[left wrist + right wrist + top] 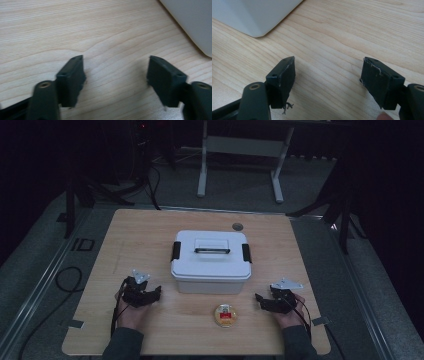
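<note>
White box [210, 261] sits mid-table [150, 227], lid on, black clips at both ends, handle flat on top. Left gripper [150, 296] rests on the wood just left of the box's front corner, jaws spread wide w/ nothing between them, only bare wood. Right gripper [262, 301] rests just right of the box's other front corner, jaws also apart & empty. Small round tin [225, 315] lies just in front of the box, between the 2 grippers, touching neither.

Dark grey sleeves, black left claw [150, 295] and right claw [261, 300], grey three-cornered top plates, black trailing cables
</note>
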Motion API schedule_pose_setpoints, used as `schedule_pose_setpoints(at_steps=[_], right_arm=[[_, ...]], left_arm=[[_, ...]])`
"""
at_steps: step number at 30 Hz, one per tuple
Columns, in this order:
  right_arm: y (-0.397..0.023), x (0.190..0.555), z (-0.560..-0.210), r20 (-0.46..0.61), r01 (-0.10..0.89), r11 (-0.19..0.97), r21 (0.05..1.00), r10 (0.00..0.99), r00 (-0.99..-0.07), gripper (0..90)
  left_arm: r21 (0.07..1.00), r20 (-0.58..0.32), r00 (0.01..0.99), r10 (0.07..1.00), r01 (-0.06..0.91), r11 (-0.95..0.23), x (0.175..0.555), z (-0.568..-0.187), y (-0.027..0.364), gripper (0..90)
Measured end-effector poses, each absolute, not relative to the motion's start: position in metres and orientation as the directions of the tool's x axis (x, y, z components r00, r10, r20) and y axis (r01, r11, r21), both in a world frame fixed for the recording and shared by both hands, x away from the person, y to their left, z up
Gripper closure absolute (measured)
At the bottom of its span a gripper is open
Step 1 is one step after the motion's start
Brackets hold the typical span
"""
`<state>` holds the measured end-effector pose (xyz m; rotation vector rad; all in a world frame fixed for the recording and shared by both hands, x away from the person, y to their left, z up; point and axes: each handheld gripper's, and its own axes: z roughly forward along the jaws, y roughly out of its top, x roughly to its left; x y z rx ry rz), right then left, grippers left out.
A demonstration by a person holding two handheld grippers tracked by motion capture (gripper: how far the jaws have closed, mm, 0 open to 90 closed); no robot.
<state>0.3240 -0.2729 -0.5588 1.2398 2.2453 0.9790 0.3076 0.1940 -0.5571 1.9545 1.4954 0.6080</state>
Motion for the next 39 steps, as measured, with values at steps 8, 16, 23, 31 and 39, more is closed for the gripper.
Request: schedule_pose_setpoints(at_steps=[8,16,23,31,39], right_arm=[[-0.272,0.317,-0.555,-0.019,0.558,0.36,0.748,0.852,-0.524,31.0],[-0.268,0.306,-0.548,-0.031,0.535,0.377,0.756,0.837,-0.546,37.5],[-0.25,0.287,-0.532,-0.012,0.483,0.382,0.788,0.793,-0.609,56.2],[-0.217,0.269,-0.52,0.056,0.436,0.406,0.803,0.676,-0.734,89.9],[-0.175,0.259,-0.526,0.034,0.389,0.492,0.779,0.586,-0.81,90.0]], left_arm=[[0.726,-0.01,0.268,0.963,0.664,-0.177,0.299,-0.549,0.193,46.0],[0.738,-0.044,0.323,0.945,0.648,-0.187,0.286,-0.543,0.192,66.2],[0.727,-0.058,0.359,0.931,0.654,-0.207,0.283,-0.541,0.189,89.3],[0.72,-0.053,0.377,0.925,0.656,-0.227,0.285,-0.543,0.187,89.7],[0.716,-0.039,0.379,0.925,0.657,-0.239,0.285,-0.544,0.185,88.0]])
